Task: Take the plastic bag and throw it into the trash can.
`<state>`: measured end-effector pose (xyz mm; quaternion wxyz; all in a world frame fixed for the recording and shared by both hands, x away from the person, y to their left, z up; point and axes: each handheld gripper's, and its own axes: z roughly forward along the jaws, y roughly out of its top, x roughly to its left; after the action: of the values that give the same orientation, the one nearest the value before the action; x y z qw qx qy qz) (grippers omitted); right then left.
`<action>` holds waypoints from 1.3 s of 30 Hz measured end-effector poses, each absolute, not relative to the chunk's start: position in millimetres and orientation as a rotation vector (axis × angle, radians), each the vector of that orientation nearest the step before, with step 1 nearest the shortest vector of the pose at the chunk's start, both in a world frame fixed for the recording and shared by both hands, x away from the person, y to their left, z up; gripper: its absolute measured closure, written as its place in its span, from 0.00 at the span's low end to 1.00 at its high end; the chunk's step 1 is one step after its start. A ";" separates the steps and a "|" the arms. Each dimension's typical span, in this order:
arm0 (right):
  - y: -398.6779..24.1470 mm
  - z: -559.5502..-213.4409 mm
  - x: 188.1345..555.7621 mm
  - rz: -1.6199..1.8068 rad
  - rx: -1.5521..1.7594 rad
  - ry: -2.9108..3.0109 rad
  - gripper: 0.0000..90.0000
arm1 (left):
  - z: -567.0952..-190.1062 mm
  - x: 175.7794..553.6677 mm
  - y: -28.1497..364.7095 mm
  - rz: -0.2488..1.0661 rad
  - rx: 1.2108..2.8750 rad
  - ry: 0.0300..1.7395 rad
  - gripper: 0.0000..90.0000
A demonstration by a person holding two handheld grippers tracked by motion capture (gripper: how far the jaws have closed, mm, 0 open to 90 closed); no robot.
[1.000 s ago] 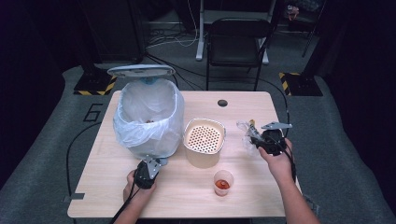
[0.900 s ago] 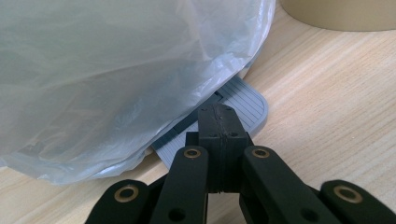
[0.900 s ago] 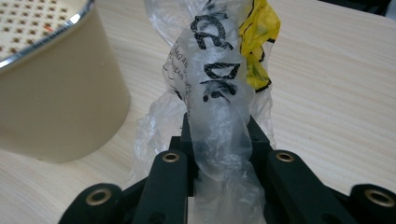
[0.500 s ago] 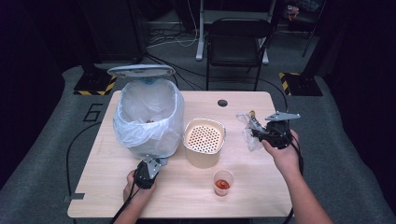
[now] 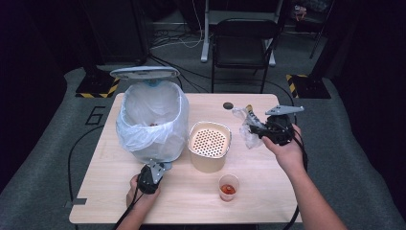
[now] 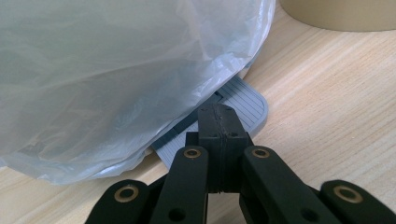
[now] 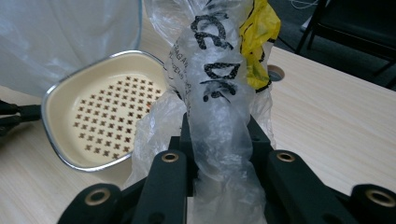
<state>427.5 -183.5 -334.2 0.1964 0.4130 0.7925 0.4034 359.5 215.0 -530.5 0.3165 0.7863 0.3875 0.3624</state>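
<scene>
Right gripper (image 5: 262, 130) has its jaws pinched on a crumpled clear plastic wrapper (image 7: 218, 98), held in the air above the table's right half, just right of the cream perforated basket (image 5: 209, 142). There is bare wood beneath it, and the table edge (image 5: 297, 191) is not far to its right. The wrapper is bunched into a twisted column, black lettering on it, with a yellow patch near the top. Left gripper (image 6: 218, 122), jaws pressed together on nothing, its tips over the grey ribbed pedal (image 6: 247, 100) at the foot of the bag-lined bin (image 5: 152, 120). A small cup (image 5: 229, 186) with red contents sits near the front edge.
</scene>
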 end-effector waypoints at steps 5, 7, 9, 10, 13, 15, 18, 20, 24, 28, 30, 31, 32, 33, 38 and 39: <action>-170.9 -326.1 427.4 1.187 1.127 2.235 0.84 | -530.8 359.6 214.8 0.961 2.068 1.020 1.00; -165.8 -322.9 426.6 1.198 1.109 2.242 0.84 | -530.8 359.6 214.8 0.960 2.067 1.020 1.00; -157.7 -313.9 421.0 1.213 1.099 2.252 0.84 | -530.8 359.6 214.9 0.960 2.067 1.020 1.00; -157.7 -313.9 421.0 1.213 1.099 2.252 0.84 | -530.8 359.6 214.9 0.960 2.067 1.020 1.00; -148.9 -299.7 408.8 1.258 1.053 2.261 0.84 | -530.7 359.7 215.1 0.955 2.069 1.020 1.00; -141.9 -293.9 403.2 1.275 1.026 2.273 0.84 | -530.7 359.6 215.0 0.957 2.069 1.019 1.00; -128.5 -287.8 396.8 1.296 0.991 2.306 0.84 | -530.8 359.6 214.9 0.959 2.067 1.019 1.00; -123.6 -286.4 395.5 1.309 0.978 2.315 0.84 | -530.8 359.6 214.9 0.960 2.067 1.020 1.00; -104.8 -281.1 394.4 1.345 0.923 2.327 0.84 | -530.8 359.6 214.8 0.959 2.068 1.019 1.00; -88.4 -276.4 398.0 1.390 0.891 2.351 0.84 | -531.4 359.7 214.3 0.960 2.055 1.024 1.00; -75.3 -272.3 401.9 1.401 0.865 2.367 0.84 | -531.4 359.8 214.3 0.957 2.054 1.024 1.00; -72.3 -271.3 402.7 1.402 0.862 2.370 0.84 | -531.0 360.0 214.7 0.963 2.058 1.019 1.00; -68.5 -270.0 403.8 1.403 0.853 2.376 0.84 | -531.0 360.0 214.7 0.963 2.058 1.019 1.00; -65.0 -268.6 404.7 1.405 0.846 2.380 0.84 | -531.2 360.2 214.6 0.959 2.056 1.020 1.00; -51.4 -264.4 407.6 1.426 0.826 2.388 0.85 | -530.5 360.3 215.4 0.971 2.065 1.013 1.00; -48.8 -263.7 409.0 1.430 0.802 2.391 0.84 | -530.5 360.3 215.3 0.972 2.065 1.013 1.00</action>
<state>409.0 -48.8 -263.7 0.1209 0.2745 0.8188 0.4895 360.3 215.3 -530.5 0.3168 0.7844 0.3848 0.3691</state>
